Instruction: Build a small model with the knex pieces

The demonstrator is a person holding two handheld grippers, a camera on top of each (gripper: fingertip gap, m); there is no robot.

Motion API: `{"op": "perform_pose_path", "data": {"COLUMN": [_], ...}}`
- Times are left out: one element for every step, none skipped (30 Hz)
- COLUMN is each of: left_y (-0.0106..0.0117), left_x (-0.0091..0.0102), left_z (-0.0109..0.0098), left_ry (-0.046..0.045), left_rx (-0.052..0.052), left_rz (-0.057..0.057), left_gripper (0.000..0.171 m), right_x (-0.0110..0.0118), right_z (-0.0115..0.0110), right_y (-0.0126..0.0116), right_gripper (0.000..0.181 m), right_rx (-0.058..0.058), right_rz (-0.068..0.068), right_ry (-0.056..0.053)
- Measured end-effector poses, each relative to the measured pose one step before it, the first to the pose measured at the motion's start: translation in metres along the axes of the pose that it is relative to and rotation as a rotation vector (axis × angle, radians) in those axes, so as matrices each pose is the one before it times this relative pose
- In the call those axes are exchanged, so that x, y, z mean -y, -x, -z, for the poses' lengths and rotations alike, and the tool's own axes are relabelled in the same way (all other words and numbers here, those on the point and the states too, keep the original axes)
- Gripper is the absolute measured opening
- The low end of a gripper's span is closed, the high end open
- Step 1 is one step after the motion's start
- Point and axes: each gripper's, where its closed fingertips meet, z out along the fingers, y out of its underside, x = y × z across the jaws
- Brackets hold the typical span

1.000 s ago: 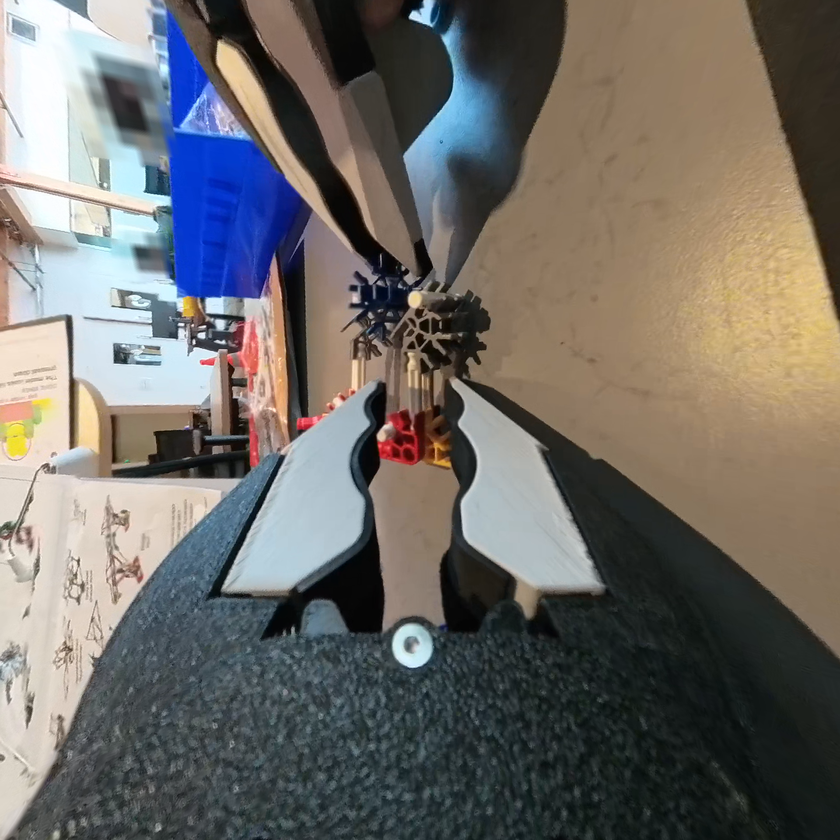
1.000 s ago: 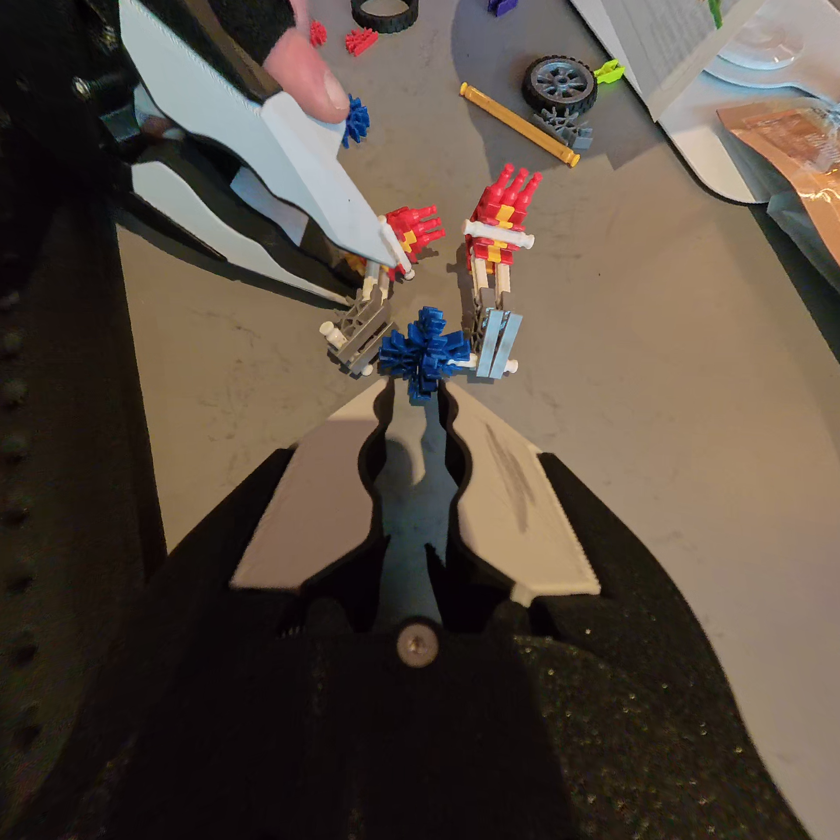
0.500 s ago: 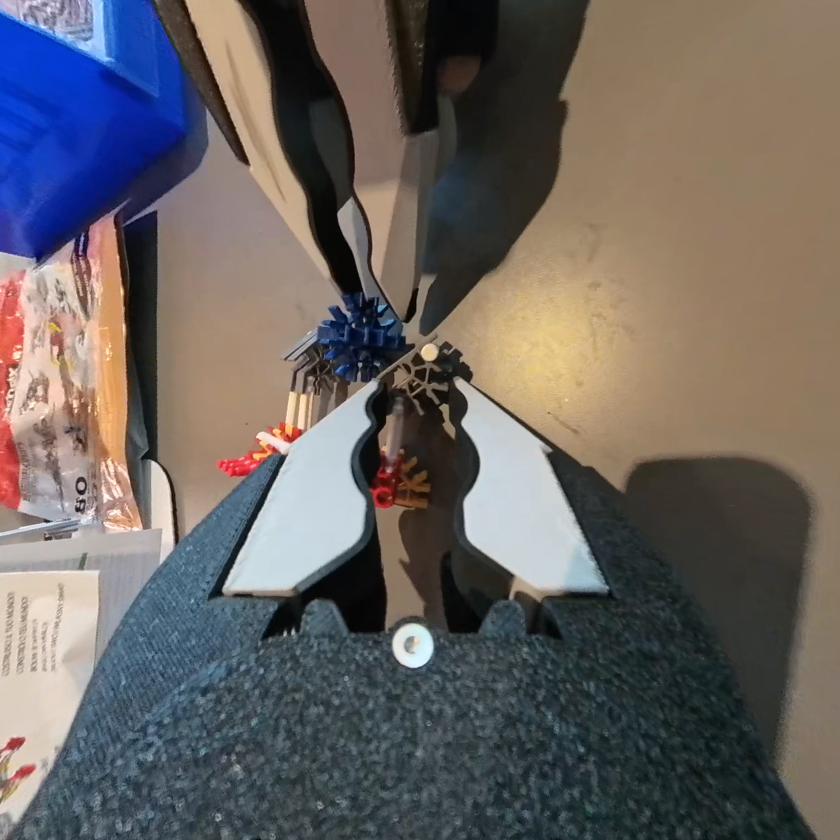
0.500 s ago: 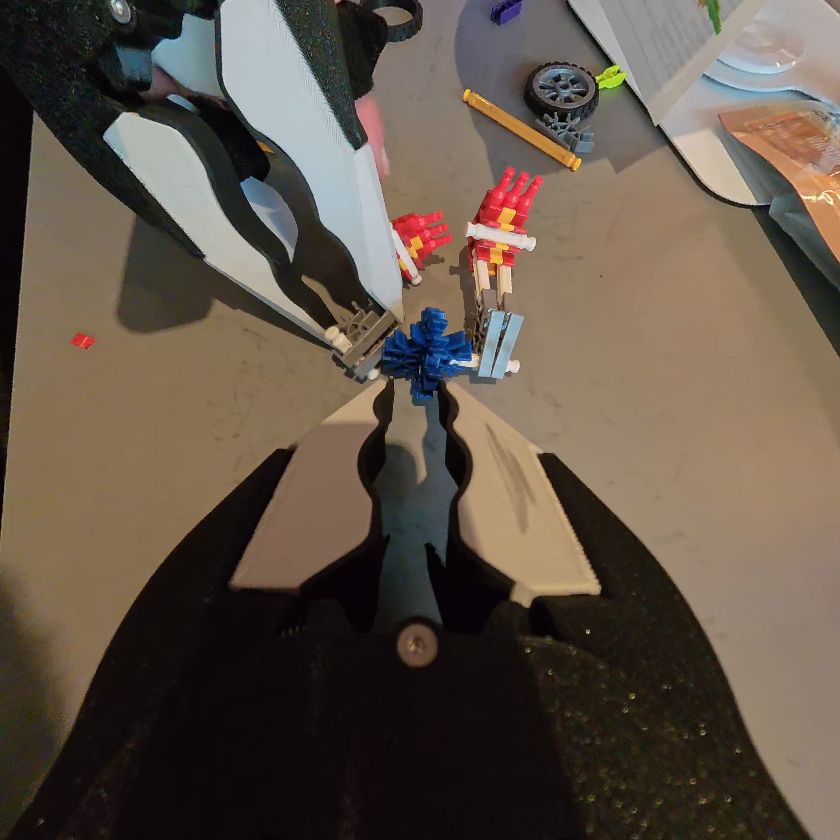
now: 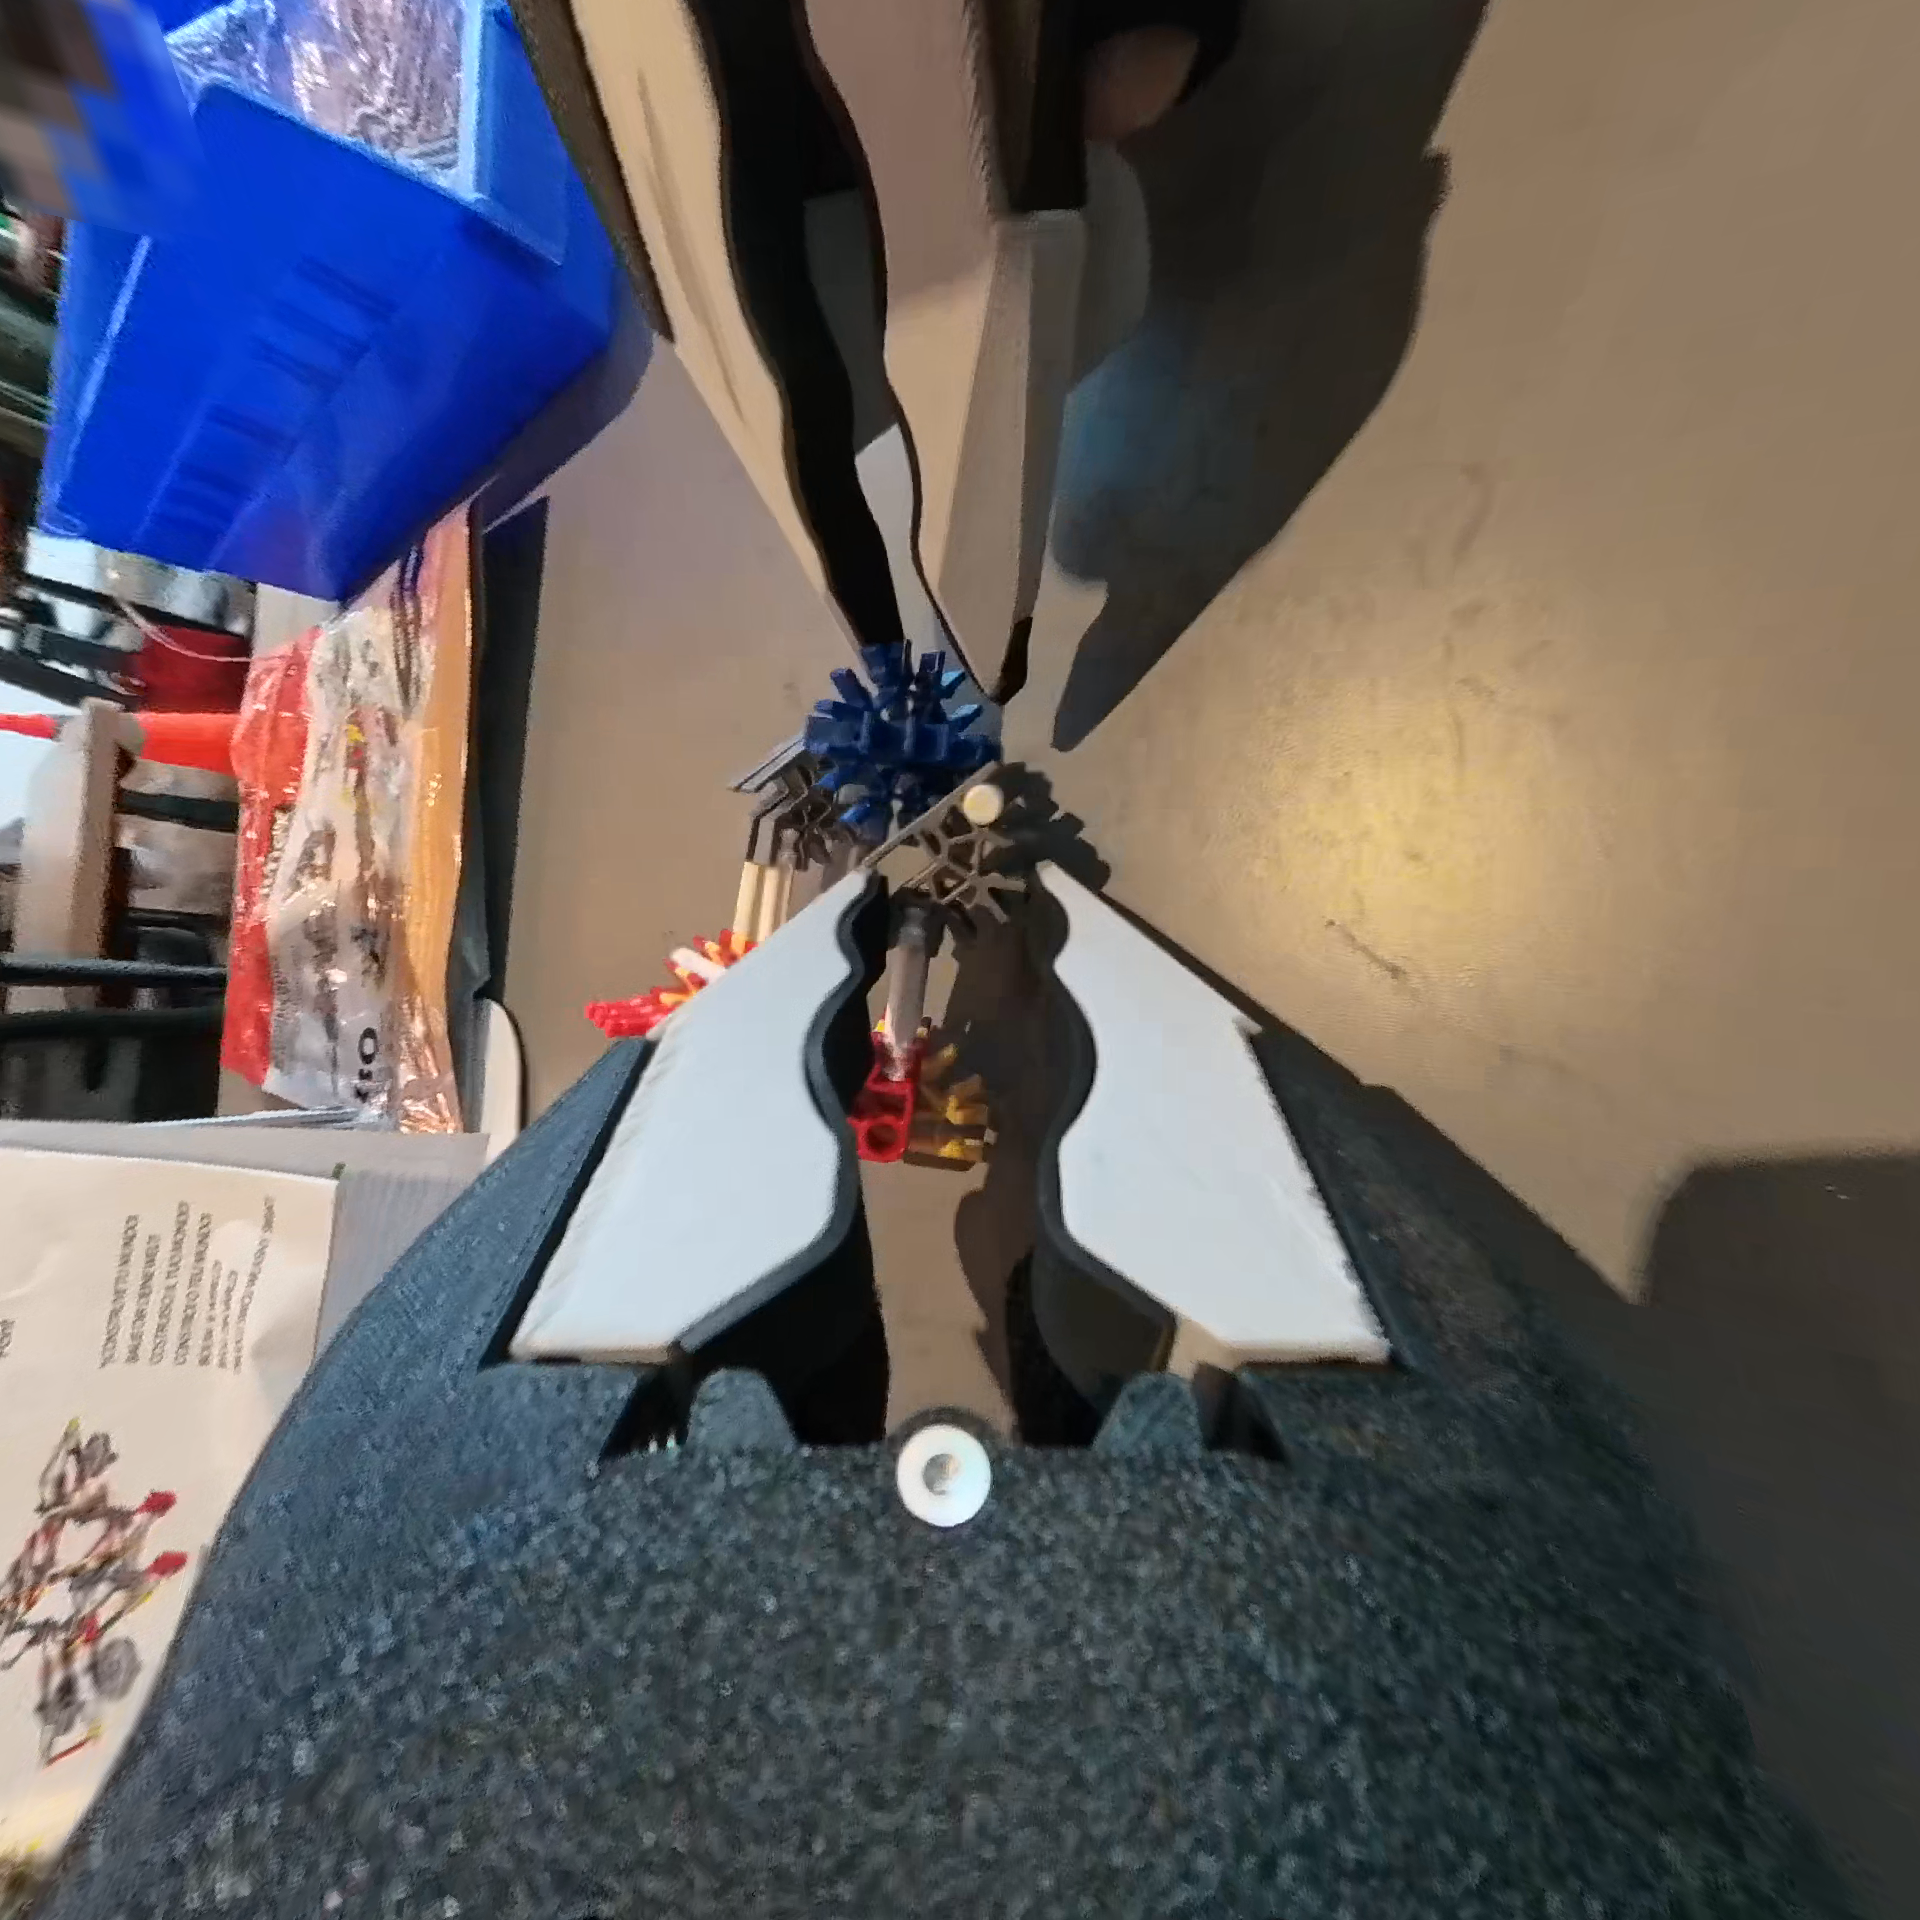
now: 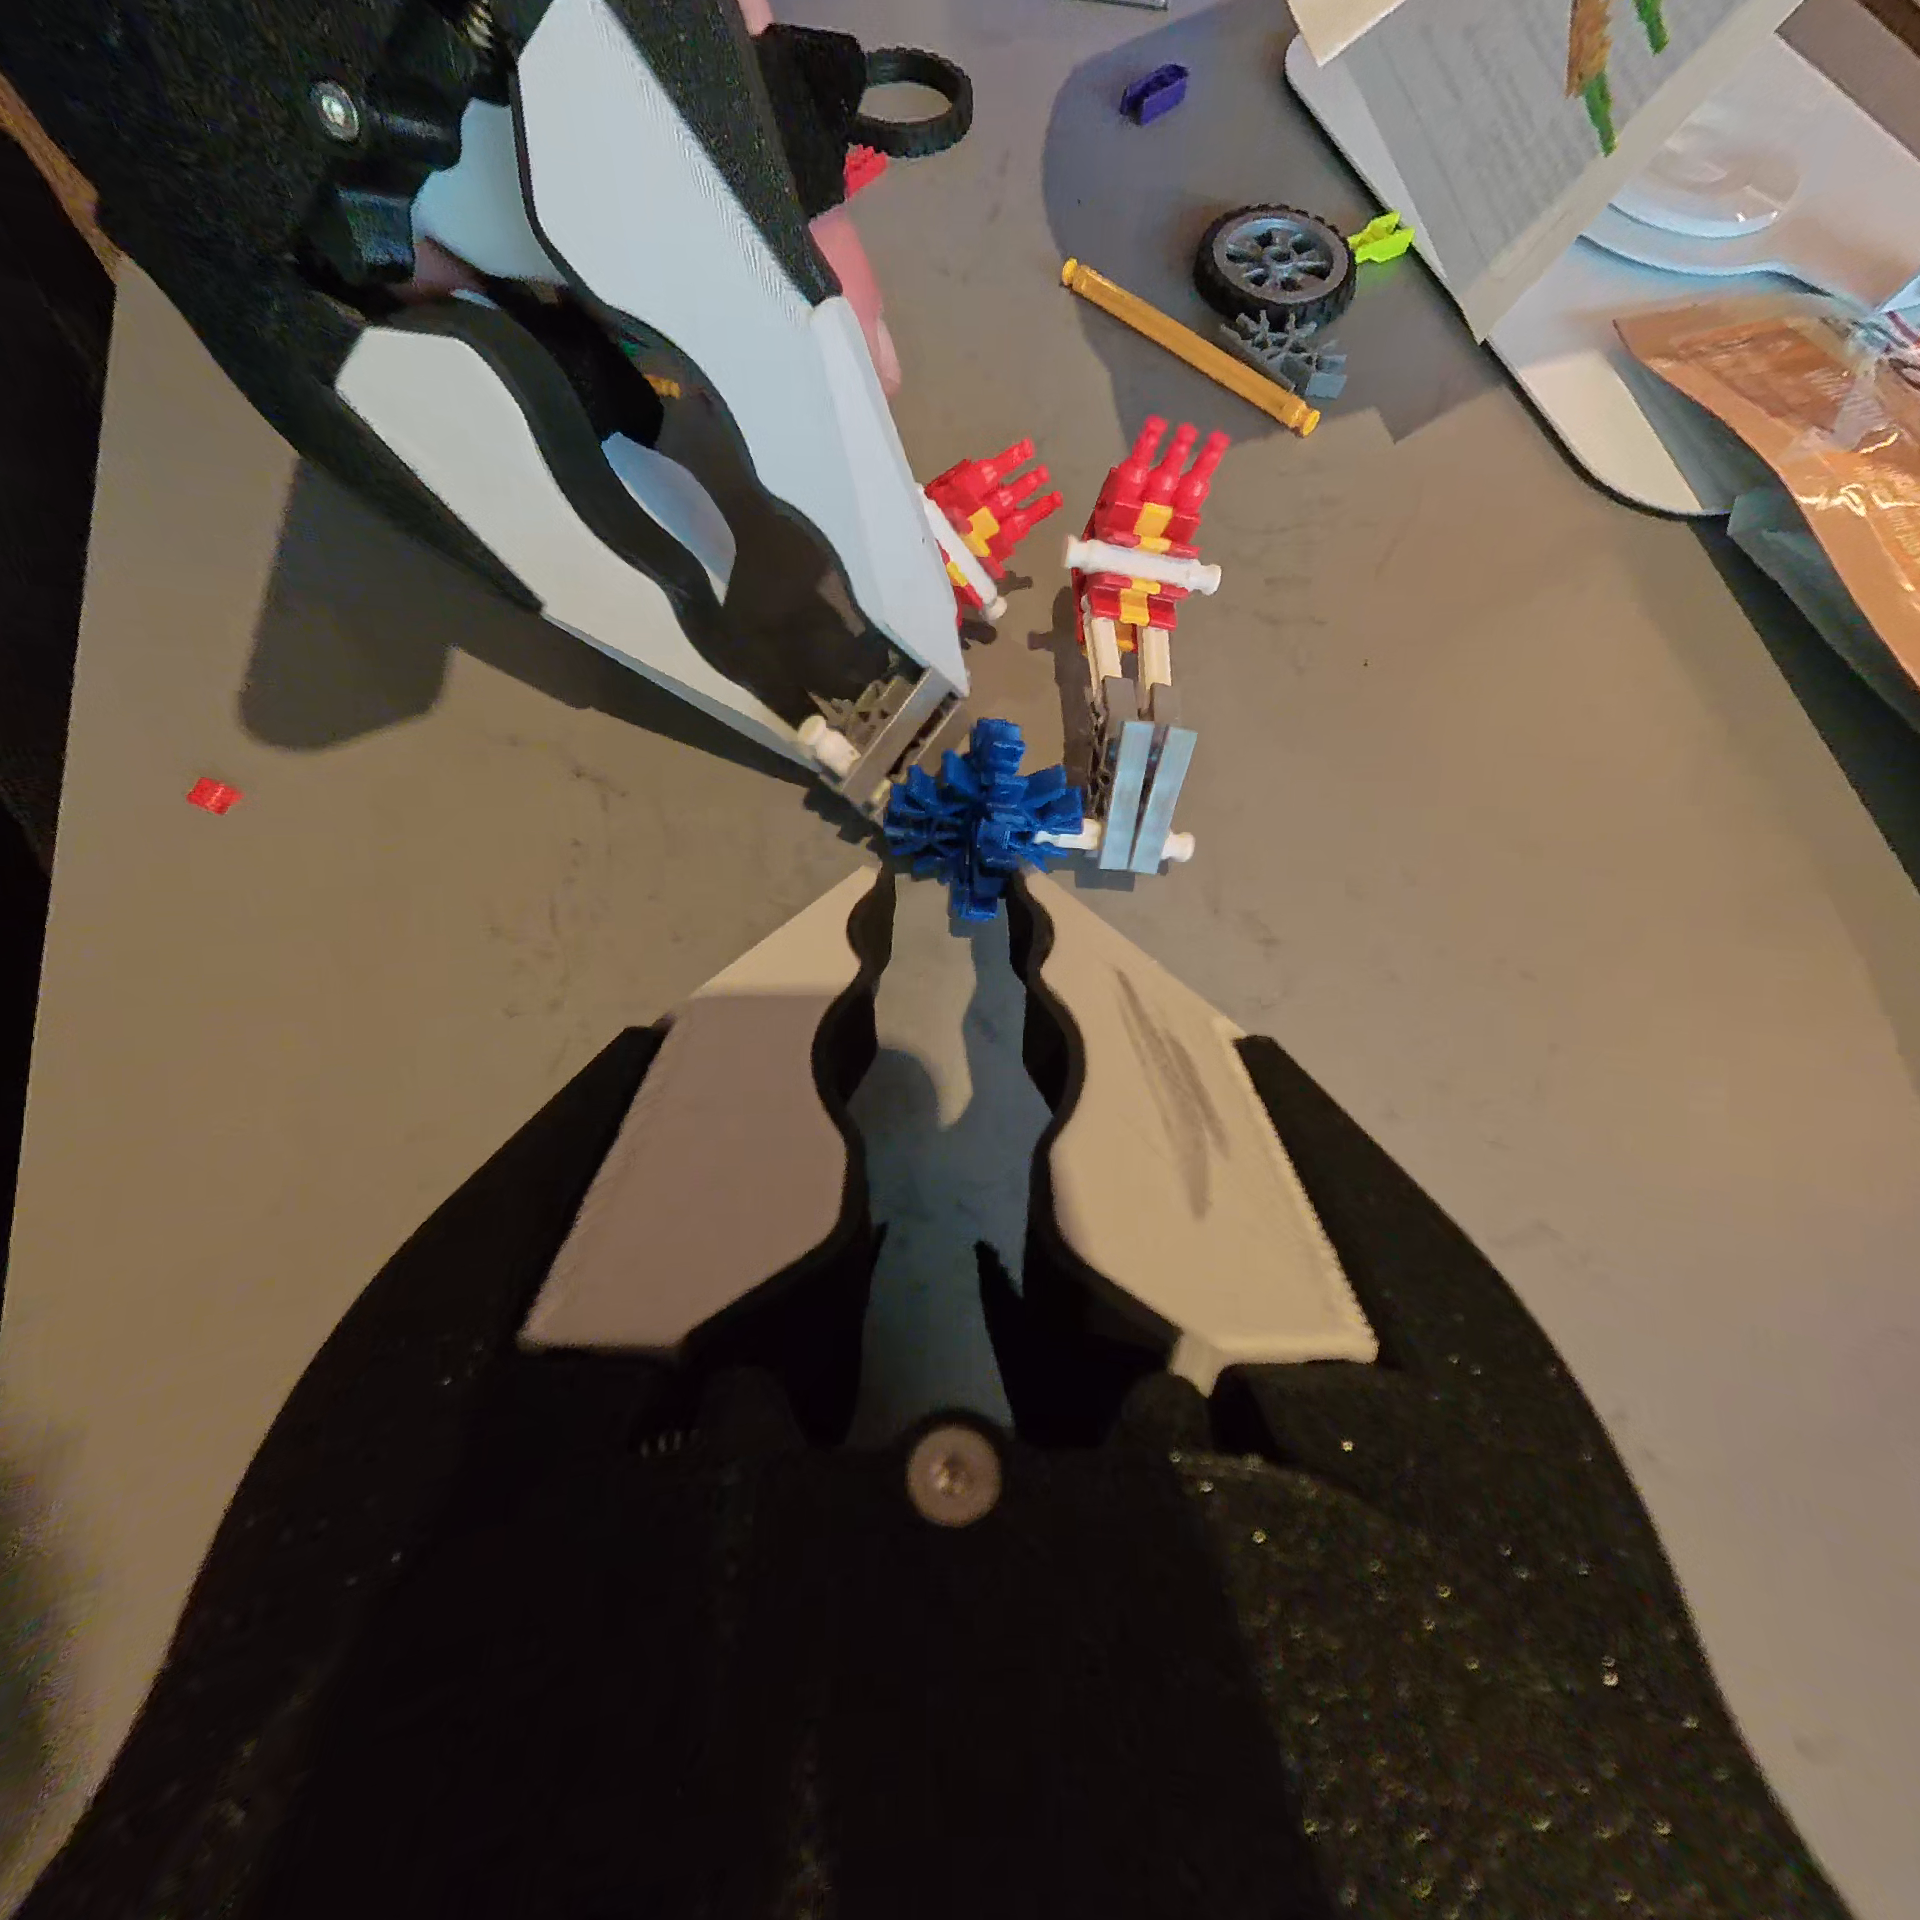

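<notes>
A small model of toy construction pieces lies on the grey table (image 6: 1455, 935). It has a blue snowflake connector cluster (image 6: 977, 810), a pale grey connector pair (image 6: 1143, 790) on a white rod, and red and yellow ends (image 6: 1143, 530). My right gripper (image 6: 951, 883) is shut on the blue cluster's lower spoke. It enters the left wrist view from the top (image 5: 940, 665). My left gripper (image 5: 956, 878) is shut on a grey snowflake connector (image 5: 971, 847) that touches the blue cluster (image 5: 894, 738). It enters the right wrist view from the upper left (image 6: 888, 717).
Loose parts lie at the far side: a grey wheel (image 6: 1273, 265), a yellow rod (image 6: 1184, 343), a black tyre (image 6: 909, 99), a purple piece (image 6: 1153, 88). A small red piece (image 6: 213, 795) lies left. A blue bin (image 5: 312, 364), a bag of parts (image 5: 343, 883) and an instruction sheet (image 5: 135, 1403) stand beside. My two grippers' fingertips are within a few centimetres of each other. The small red piece (image 6: 213, 795) is about equally far from each gripper, around 15 cm.
My left gripper has swung round and moved from the rods near the red end to the grey connector, bringing it against the blue cluster. My right gripper has stayed put.
</notes>
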Motion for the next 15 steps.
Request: {"op": "perform_pose_path", "data": {"left_y": [0.00082, 0.00115, 0.00049, 0.00019, 0.00199, 0.00226, 0.00065, 0.00271, 0.00075, -0.00012, 0.0024, 0.00085, -0.00103, 0.00018, 0.00019], "left_x": [-0.00098, -0.00116, -0.0005, -0.00079, 0.00009, -0.00075, -0.00158, 0.00036, 0.00008, -0.00054, 0.00112, 0.00122, -0.00116, -0.0008, 0.0007], "left_z": [0.00004, 0.00002, 0.00031, 0.00048, 0.00154, 0.00121, 0.00018, 0.00059, -0.00005, -0.00067, -0.00014, -0.00022, -0.00131, -0.00087, -0.00012], "left_ry": [0.00006, 0.0039, -0.00056, 0.00042, -0.00563, -0.00002, 0.00594, -0.00804, -0.00398, 0.00401, -0.00658, -0.00905, 0.0059, 0.00269, -0.00579], "left_rx": [0.0224, 0.025, 0.0196, 0.0126, 0.0227, 0.0219, 0.0101, 0.0246, 0.0133, 0.0084, 0.0232, 0.0064, -0.0093, 0.0031, 0.0064], "left_rz": [-0.0194, -0.0173, -0.0084, -0.0019, -0.002, -0.0015, 0.0023, 0.0073, -0.0021, -0.0076, -0.0024, 0.0052, 0.006, 0.0041, -0.0014], "left_gripper": [0.025, 0.026, 0.025, 0.026, 0.025, 0.025, 0.025, 0.025, 0.025, 0.025, 0.025, 0.025, 0.025, 0.024, 0.025], "right_x": [0.00041, -0.00032, 0.00041, 0.00029, -0.00019, 0.00008, 0.00065, 0.00108, 0.00129, 0.00027, -0.00026, -0.00012, 0.00055, 0.00051, 0.00034], "right_z": [-0.00083, -0.00097, -0.0006, -0.00053, -0.00064, -0.00065, -0.00057, -0.00052, -0.00031, -0.00062, -0.00059, -0.0002, 0.00014, -0.00005, -0.00019], "right_y": [-0.00013, -0.0006, -0.00053, -0.00004, -0.00049, -0.00079, -0.00051, 0.00049, -0.00029, -0.00062, -0.00071, -0.00064, -0.00122, -0.00147, -0.00044], "right_gripper": [0.022, 0.022, 0.022, 0.021, 0.021, 0.021, 0.021, 0.021, 0.021, 0.021, 0.02, 0.019, 0.017, 0.017, 0.017], "right_rx": [-0.0051, -0.0057, -0.0035, -0.001, -0.0032, -0.0038, -0.0028, 0.0029, -0.0009, 0.0001, -0.0012, -0.0023, -0.0048, -0.005, 0.0003], "right_rz": [0.0033, 0.0004, -0.0006, 0.0003, -0.0005, -0.0029, -0.0023, -0.0009, -0.0049, -0.0092, -0.006, -0.0023, -0.0052, -0.0076, -0.0044], "right_ry": [0.0013, 0.0051, 0.0005, 0.0, 0.0036, 0.0018, -0.001, -0.0034, -0.0051, 0.0006, 0.0037, 0.0017, -0.0034, -0.0027, -0.0008]}}
